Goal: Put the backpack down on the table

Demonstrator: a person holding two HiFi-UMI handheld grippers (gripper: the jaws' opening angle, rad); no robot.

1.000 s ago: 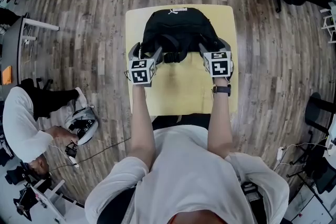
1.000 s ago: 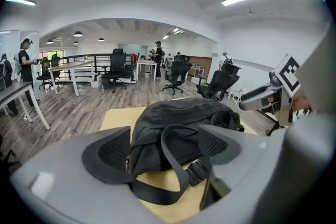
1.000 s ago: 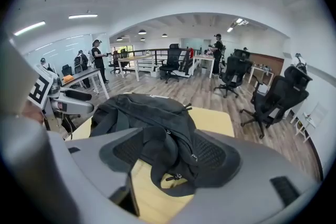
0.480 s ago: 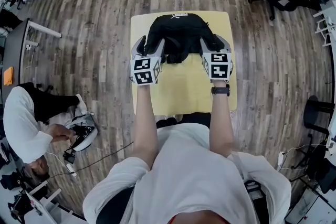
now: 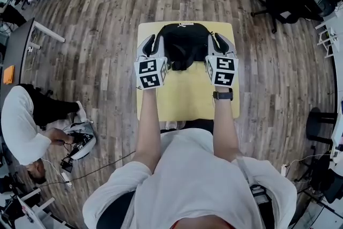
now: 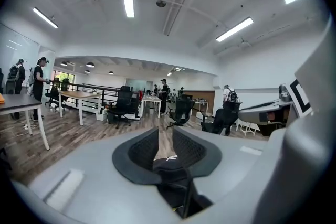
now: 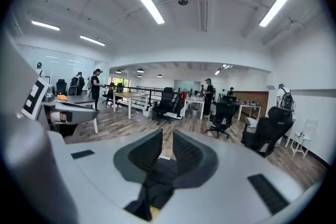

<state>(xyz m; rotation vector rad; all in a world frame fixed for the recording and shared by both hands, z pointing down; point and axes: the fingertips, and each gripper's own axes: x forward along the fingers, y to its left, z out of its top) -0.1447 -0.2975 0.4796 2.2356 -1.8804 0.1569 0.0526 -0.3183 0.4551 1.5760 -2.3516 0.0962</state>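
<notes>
A black backpack (image 5: 185,43) lies on the far half of the small yellow table (image 5: 185,96). My left gripper (image 5: 151,41) hangs above its left side and my right gripper (image 5: 218,40) above its right side, both lifted off it. In the left gripper view the left gripper (image 6: 165,136) has its jaws closing, with a narrow gap and nothing gripped; the backpack (image 6: 170,178) shows below through the gap. The right gripper (image 7: 167,141) is closing the same way, with the backpack (image 7: 160,176) seen beneath it.
Wooden floor surrounds the table. A person in white (image 5: 21,134) crouches at the left by a device (image 5: 80,139) with cables. A desk (image 5: 24,40) stands at far left, and black office chairs (image 5: 281,0) at the upper right.
Both grippers have risen off the backpack and their jaws have narrowed from wide open. The backpack stays lying on the table.
</notes>
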